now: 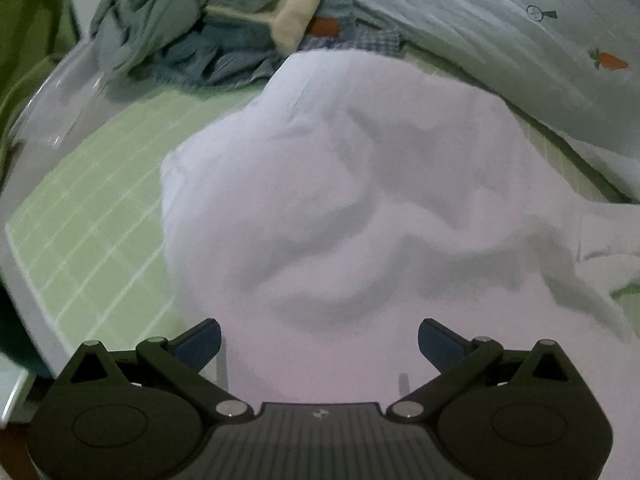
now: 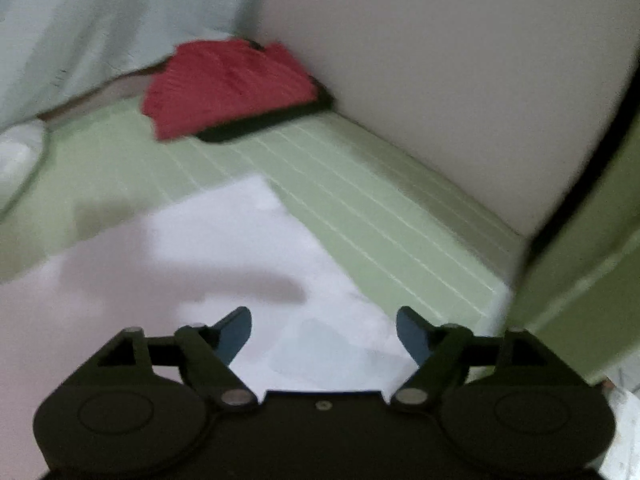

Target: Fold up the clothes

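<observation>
A: Left wrist view: what shows?
B: The left gripper (image 1: 319, 340) hangs over a rumpled white cloth garment (image 1: 352, 200) spread on the pale green gridded mat (image 1: 92, 216). Its jaws stand wide apart, gripping nothing. Beyond lies a heap of blue and grey clothes (image 1: 192, 36).
A: And the right wrist view?
B: The right gripper (image 2: 324, 336) has its jaws spread wide and empty above the white garment's (image 2: 224, 232) edge. Farther off on the mat (image 2: 360, 200), a folded red ribbed garment (image 2: 228, 84) sits on a folded black one (image 2: 280, 118), beside a beige wall (image 2: 460, 80).
</observation>
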A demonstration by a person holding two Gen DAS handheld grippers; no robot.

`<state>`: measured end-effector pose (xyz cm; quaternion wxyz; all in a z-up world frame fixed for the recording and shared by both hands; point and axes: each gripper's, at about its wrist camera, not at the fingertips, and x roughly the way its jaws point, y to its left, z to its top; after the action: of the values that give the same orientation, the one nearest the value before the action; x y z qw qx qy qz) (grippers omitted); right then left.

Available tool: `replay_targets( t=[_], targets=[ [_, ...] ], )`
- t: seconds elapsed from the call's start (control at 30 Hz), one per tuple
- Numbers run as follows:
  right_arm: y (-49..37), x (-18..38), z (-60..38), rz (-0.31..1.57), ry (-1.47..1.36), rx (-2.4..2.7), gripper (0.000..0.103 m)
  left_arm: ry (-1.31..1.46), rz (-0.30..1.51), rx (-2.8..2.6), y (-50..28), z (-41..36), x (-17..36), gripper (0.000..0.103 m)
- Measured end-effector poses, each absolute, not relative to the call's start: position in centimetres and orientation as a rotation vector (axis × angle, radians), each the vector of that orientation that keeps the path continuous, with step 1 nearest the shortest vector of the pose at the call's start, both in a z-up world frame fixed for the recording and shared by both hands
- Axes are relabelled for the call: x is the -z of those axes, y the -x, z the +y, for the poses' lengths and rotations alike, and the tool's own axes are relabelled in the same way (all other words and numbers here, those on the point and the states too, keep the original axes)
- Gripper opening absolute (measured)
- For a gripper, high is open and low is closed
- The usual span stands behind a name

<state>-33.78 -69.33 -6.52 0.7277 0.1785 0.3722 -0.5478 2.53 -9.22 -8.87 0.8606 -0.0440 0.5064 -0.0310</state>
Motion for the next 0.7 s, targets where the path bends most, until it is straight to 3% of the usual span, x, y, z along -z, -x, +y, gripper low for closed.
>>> replay_targets(
  t=[0.43, 0.7],
  targets=[
    [10.3, 4.1, -71.9, 0.714, -0.457, 0.855, 0.088, 0.226, 0.967, 0.073, -19.4, -16.6, 5.5, 0.103],
    [-5.7, 5.6, -71.5, 0.695, -0.573, 0.693, 0.092, 0.252, 1.05, -0.012, -26.2, -20.9, 7.7, 0.103]
  ],
)
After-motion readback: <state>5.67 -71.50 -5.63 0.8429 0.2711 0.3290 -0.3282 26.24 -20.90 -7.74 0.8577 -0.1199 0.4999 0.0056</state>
